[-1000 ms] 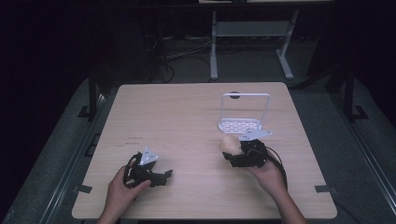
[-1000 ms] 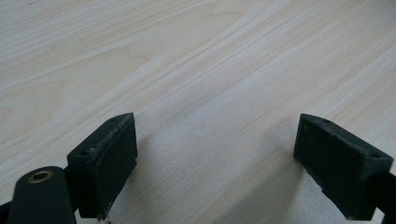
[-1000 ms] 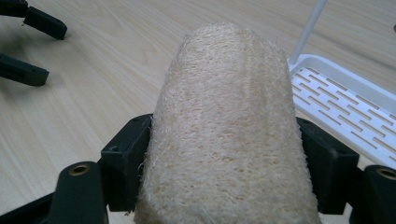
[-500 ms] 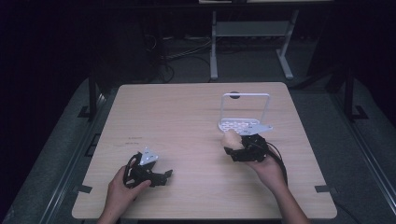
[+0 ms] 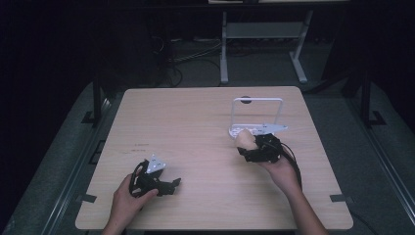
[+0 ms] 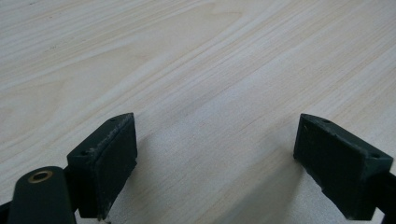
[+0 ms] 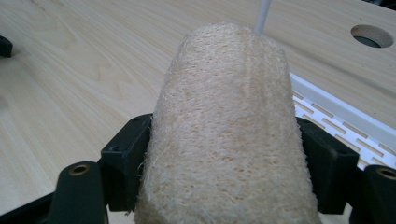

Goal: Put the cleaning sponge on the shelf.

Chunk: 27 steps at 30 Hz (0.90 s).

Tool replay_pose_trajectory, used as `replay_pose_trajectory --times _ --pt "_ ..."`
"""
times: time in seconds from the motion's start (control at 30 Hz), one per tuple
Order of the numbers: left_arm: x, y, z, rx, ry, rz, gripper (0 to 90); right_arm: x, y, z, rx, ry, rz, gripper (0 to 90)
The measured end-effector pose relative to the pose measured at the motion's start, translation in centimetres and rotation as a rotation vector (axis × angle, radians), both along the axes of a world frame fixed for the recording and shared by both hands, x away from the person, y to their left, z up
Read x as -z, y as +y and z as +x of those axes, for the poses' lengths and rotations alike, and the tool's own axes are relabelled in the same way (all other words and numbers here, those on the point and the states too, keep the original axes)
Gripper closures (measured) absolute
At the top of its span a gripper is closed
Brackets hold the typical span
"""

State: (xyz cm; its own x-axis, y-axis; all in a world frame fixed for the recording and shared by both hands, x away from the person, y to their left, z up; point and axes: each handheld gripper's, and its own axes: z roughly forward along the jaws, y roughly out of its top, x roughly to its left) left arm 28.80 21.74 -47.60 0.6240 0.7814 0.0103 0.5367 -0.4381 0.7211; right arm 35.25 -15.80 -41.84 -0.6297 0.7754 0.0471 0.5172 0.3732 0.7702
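The right gripper (image 5: 252,149) has its jaws clenched on a tan loofah sponge (image 7: 229,135), held just above the bench (image 5: 195,117) at the near edge of the white rack (image 5: 258,115), at about 4 o'clock from the bench's middle. The coarse, springy loofah sticks out well past the jaws, so it could catch on the rack's slotted base or upright frame and twist out of the grip. The rack looks empty, though its base is partly hidden from above. The left gripper (image 5: 161,181) rests at 7 o'clock, jaws released over bare wood.
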Motion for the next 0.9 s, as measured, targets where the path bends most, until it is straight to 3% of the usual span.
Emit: replay_pose_trajectory --times 0.9 --pt "0.0 0.0 0.0 -0.001 0.001 -0.002 12.8 0.7 -0.6 3.8 0.063 0.001 0.008 27.1"
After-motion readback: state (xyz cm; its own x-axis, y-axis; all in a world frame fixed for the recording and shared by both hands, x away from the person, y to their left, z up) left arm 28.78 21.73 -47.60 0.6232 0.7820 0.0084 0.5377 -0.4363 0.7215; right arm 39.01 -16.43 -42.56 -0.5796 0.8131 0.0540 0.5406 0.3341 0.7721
